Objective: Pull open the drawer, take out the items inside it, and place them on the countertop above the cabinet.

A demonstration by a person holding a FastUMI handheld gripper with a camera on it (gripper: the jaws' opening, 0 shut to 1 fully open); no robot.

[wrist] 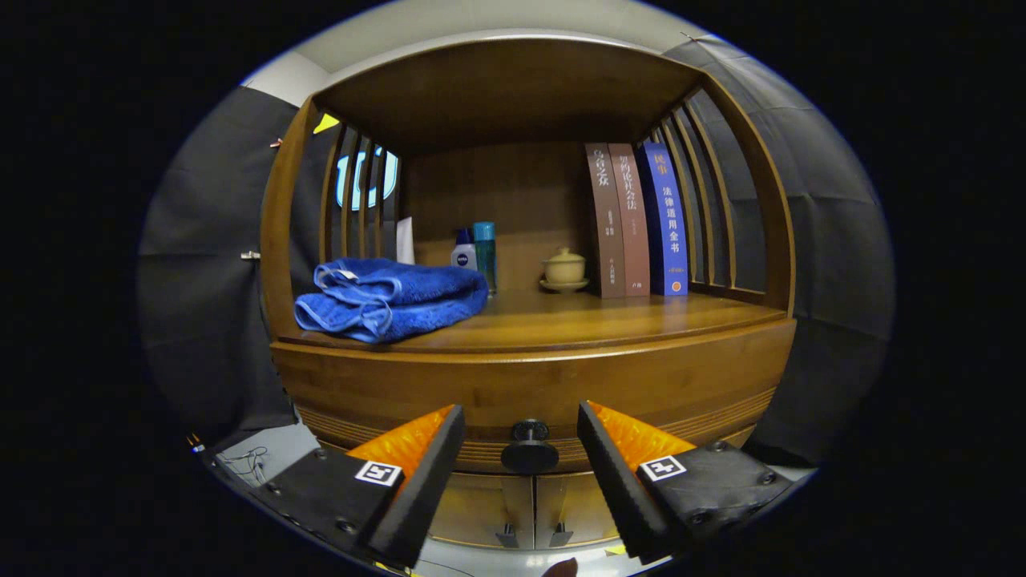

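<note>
- Jaws wide open, holding nothing; gripper (519,449) lined up on the drawer knob (530,449), which sits between the fingers.
- Drawer (529,385) shut, under the table (577,320) with the folded towel (390,298).
- Best to ease forward, close squarely on the knob, then pull straight back, level, without twisting.

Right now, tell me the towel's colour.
Blue, seen best in the gripper view: the folded towel lies on the countertop, beyond the open gripper.
</note>
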